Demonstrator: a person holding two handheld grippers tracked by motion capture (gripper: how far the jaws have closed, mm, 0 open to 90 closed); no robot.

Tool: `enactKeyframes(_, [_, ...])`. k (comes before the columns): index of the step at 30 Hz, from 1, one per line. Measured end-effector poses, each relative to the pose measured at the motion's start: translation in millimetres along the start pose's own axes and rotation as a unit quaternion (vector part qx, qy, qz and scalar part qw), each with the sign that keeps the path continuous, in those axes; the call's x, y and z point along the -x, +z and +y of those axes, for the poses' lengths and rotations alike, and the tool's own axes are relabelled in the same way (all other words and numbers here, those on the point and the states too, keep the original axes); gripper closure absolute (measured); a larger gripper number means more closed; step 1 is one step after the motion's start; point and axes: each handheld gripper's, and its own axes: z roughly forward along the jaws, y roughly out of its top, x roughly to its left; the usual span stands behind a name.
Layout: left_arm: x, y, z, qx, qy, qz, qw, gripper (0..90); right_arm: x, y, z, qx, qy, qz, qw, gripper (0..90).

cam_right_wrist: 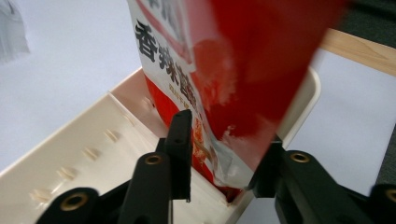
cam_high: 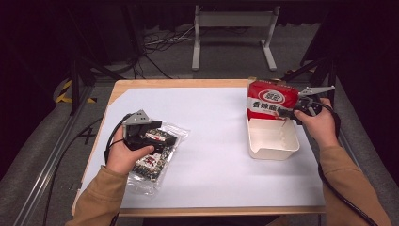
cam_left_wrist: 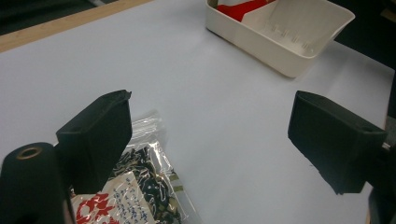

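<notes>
The glossy red snack bag with black Chinese lettering stands upright at the far end of the cream plastic bin, so placing it looks nearly done. The right gripper brackets its lower edge, jaws partly spread; whether the pads press it I cannot tell. Left to do, likely: the clear packet of dark patterned snacks near the table's left edge, under the wide-spread left gripper. White sheet covers a wooden table; dim room, grey floor, cables.
</notes>
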Motion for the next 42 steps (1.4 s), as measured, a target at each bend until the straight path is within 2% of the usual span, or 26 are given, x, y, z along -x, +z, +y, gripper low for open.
enactKeyframes(6, [-2.7, -3.6, 0.0, 0.001, 0.009, 0.02, 0.9998, 13.1, -7.5, -16.8, -2.2, 0.014, -0.009, -0.018, 0.9997, 54.8])
enactKeyframes(8, [-4.2, -5.3, 0.1, 0.003, 0.008, 0.02, 0.9998, 13.1, -9.0, -22.9, -3.2, 0.018, -0.014, -0.024, 0.9995, 52.1])
enactKeyframes(9, [-5.0, -6.5, -0.1, 0.004, 0.004, 0.023, 0.9997, 13.2, -9.2, -25.3, -3.6, 0.021, -0.017, -0.027, 0.9993, 51.7])
enactKeyframes(11, [-7.8, -9.0, -0.4, 0.005, 0.007, 0.029, 0.9995, 13.5, -11.6, -33.4, -5.1, 0.02, -0.014, -0.036, 0.999, 52.1])
enactKeyframes(14, [-12.0, -11.7, -1.7, 0.008, 0.006, 0.021, 0.9997, 15.1, -15.7, -42.2, -7.6, 0.024, -0.025, -0.043, 0.9985, 52.1])
enactKeyframes(22, [-16.5, -17.7, -3.7, 0.003, 0.0, 0.032, 0.9995, 15.4, -33.3, -59.1, -10.1, 0.032, -0.043, -0.039, 0.9978, 53.2])
enactKeyframes(23, [-17.3, -18.4, -3.9, 0.003, 0.001, 0.035, 0.9994, 15.3, -39.3, -63.1, -11.2, 0.032, -0.049, -0.04, 0.9975, 53.5])
enactKeyframes(25, [-18.5, -20.5, -4.1, -0.002, -0.004, 0.035, 0.9994, 14.9, -44.3, -65.9, -12.5, 0.035, -0.05, -0.035, 0.9975, 53.9])
enactKeyframes(28, [-20.8, -21.8, -4.4, -0.005, -0.002, 0.043, 0.9991, 14.6, -48.7, -68.1, -13.8, 0.041, -0.055, -0.029, 0.9972, 53.9])
enactKeyframes(33, [-25.4, -24.6, -6.7, -0.002, -0.011, 0.043, 0.999, 14.5, -64.2, -73.9, -18.8, 0.067, -0.056, 0.003, 0.9961, 53.2])
enactKeyframes(39, [-35.3, -31.8, -10.1, -0.002, -0.016, 0.057, 0.9982, 14.5, -83.9, -77.5, -22.5, 0.085, -0.065, 0.029, 0.9938, 50.4])
enactKeyframes(42, [-38.0, -34.4, -11.6, -0.003, -0.023, 0.062, 0.9978, 14.1, -93.3, -76.2, -23.4, 0.085, -0.072, 0.04, 0.993, 48.4])
